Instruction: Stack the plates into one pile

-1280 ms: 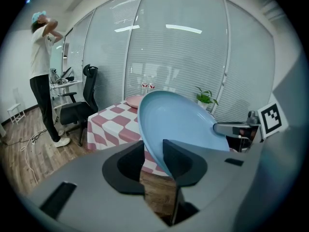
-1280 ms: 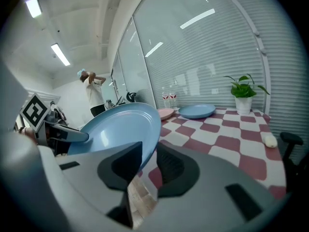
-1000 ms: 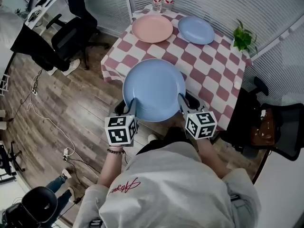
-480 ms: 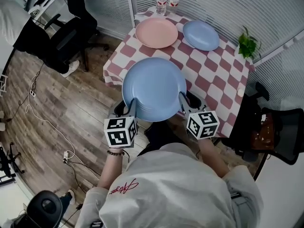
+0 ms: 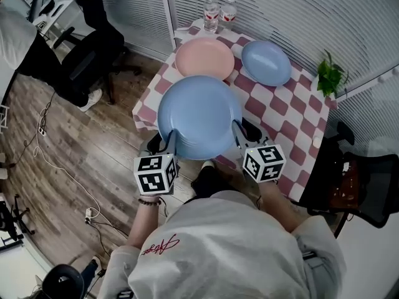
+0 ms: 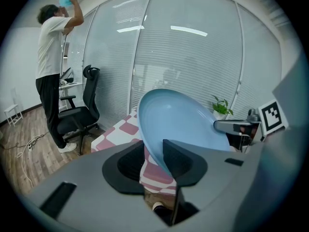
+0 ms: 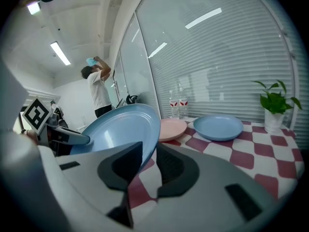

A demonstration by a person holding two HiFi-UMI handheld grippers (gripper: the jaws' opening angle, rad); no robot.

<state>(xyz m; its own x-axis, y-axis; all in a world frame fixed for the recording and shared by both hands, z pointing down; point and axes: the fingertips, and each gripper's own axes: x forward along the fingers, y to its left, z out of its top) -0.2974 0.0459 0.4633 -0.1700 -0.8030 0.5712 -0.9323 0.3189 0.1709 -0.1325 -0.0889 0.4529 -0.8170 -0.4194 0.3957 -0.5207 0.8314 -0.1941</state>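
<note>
A large light-blue plate (image 5: 199, 116) hangs in the air over the near edge of the checkered table (image 5: 280, 114), held level between both grippers. My left gripper (image 5: 171, 136) is shut on its left rim; in the left gripper view the plate (image 6: 178, 122) runs between the jaws. My right gripper (image 5: 237, 129) is shut on the right rim, as the right gripper view of the plate (image 7: 120, 129) confirms. A pink plate (image 5: 204, 58) and a smaller blue plate (image 5: 266, 62) lie side by side at the table's far end, also visible as the pink plate (image 7: 173, 127) and blue plate (image 7: 218, 126).
Two water bottles (image 5: 219, 11) stand at the table's far edge, a potted plant (image 5: 330, 75) at its right corner. Black office chairs (image 5: 93, 48) stand to the left, another chair (image 5: 368, 173) to the right. A person (image 6: 54, 57) stands off to the left by the blinds.
The big blue plate, gripped on both sides, has moved forward toward the pink plate. The view has shifted so the table sits closer under the plate.
</note>
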